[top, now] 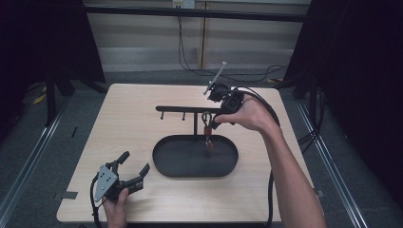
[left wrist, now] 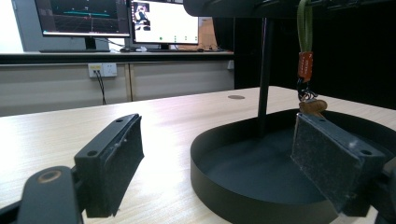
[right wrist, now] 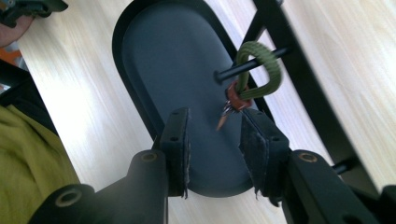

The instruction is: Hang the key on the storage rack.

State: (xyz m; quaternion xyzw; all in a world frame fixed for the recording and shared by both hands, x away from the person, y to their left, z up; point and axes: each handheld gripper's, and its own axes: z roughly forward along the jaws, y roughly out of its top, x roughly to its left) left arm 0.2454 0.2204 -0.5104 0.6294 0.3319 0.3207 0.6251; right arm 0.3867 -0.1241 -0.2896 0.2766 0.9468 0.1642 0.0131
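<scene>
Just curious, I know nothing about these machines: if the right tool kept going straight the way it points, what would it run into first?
Probably the keychain hanging from the rack's peg, just beyond the open right tool; past it lies the tray. Depth is hard to judge.

keychain (top: 207, 129) on stand peg (right wrist: 243, 66) | hanging over tray (top: 166, 164) | tray mid-table (top: 128, 128)

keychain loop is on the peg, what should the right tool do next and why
Probably draw the right tool straight back from the rack. The green loop of the keychain already hangs on a peg over the black tray, and the jaws stand apart with nothing pressed between them, so only clearing away without snagging the dangling end seems left.
</scene>
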